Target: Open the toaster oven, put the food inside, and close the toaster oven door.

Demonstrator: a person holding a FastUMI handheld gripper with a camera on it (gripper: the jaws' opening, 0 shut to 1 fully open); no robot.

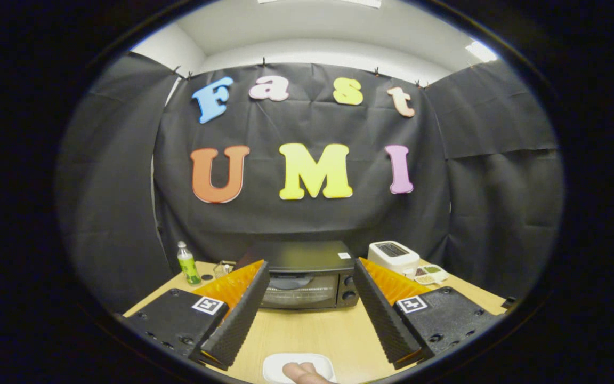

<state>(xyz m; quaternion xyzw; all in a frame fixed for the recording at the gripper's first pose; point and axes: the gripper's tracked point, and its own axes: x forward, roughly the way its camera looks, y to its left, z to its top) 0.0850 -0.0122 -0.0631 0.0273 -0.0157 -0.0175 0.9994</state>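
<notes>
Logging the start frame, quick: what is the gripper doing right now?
Gripper: open, holding nothing, fingers spread wide above the table, toaster oven ahead between them with its door shut.

On the table [307, 330], the toaster oven [301, 280] sits at twelve o'clock beyond the gripper's [309, 277] spread fingers, bottle [188, 264] at ten, toaster [393, 256] at two, plate [299, 368] at six.

Black oven [301, 274] with dark glass door. White toaster [392, 255]. Pale wood table [312, 333]. Clear bottle [188, 263] with green label, white cap. White plate [299, 364] holding tan food [303, 372]. White tray [431, 274], green and brown fillings. Gripper [311, 272] spread wide.
</notes>
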